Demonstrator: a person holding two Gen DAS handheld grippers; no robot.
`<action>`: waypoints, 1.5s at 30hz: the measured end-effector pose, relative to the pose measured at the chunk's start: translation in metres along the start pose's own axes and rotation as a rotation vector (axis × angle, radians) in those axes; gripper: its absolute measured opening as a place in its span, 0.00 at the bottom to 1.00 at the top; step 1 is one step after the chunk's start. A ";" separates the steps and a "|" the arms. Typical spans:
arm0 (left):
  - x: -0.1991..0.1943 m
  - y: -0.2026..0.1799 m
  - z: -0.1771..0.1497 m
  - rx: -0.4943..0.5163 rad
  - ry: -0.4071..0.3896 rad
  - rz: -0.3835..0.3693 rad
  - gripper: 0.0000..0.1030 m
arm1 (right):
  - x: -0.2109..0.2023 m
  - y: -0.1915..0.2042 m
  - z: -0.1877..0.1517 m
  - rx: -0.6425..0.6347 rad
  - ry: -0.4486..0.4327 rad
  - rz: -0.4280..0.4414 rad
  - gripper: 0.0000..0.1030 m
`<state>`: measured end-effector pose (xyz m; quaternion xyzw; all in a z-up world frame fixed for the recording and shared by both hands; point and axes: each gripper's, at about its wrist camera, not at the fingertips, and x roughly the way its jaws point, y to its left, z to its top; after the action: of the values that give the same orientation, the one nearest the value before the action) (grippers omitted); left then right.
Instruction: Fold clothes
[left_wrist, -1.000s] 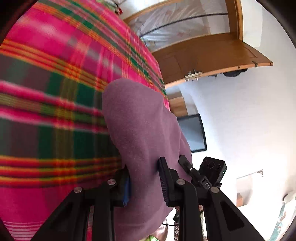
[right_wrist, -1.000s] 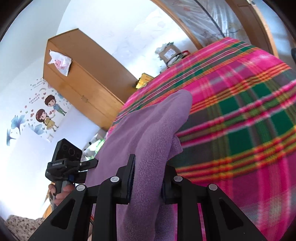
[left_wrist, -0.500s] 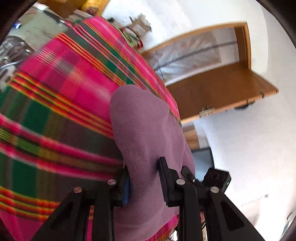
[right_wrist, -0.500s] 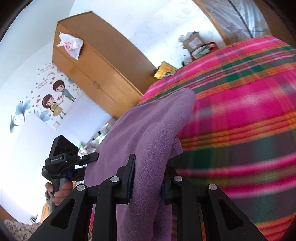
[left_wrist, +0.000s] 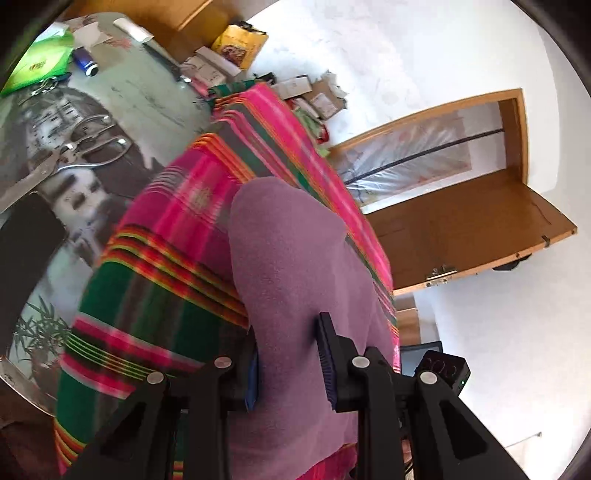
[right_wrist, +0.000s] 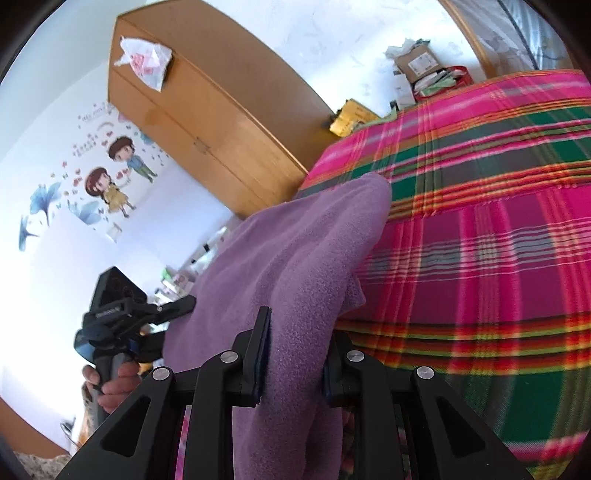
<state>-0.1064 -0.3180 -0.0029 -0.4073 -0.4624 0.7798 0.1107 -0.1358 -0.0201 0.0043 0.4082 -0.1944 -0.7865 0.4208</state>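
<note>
Left wrist: purple cloth (left_wrist: 295, 280) between left tool (left_wrist: 290, 363) pads.

White walls, a wooden cabinet (right_wrist: 207, 122), an open wooden door (left_wrist: 469, 236), perhaps daylight.

Clamping a purple fleece garment (right_wrist: 295, 266) between the right gripper (right_wrist: 293, 363) pads at lower centre, cloth bunching up and draping toward the left. Spreading across the right of the frame, a pink-and-green plaid blanket (right_wrist: 498, 229). Gripping the left gripper (right_wrist: 122, 321) handle at lower left, a hand (right_wrist: 110, 384). Standing at upper centre, a wooden cabinet (right_wrist: 207, 122)
</note>
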 end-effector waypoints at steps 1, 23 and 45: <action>0.002 0.005 0.000 -0.011 0.004 0.006 0.26 | 0.006 0.000 -0.001 -0.001 0.013 -0.012 0.24; -0.020 0.007 -0.034 0.035 -0.029 0.206 0.40 | -0.018 0.036 -0.034 -0.150 -0.020 -0.340 0.42; -0.031 -0.008 -0.092 0.126 -0.035 0.479 0.43 | -0.033 0.051 -0.078 -0.181 -0.004 -0.513 0.42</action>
<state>-0.0201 -0.2729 -0.0018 -0.4838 -0.3051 0.8181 -0.0601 -0.0367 -0.0196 0.0069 0.4031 -0.0145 -0.8824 0.2423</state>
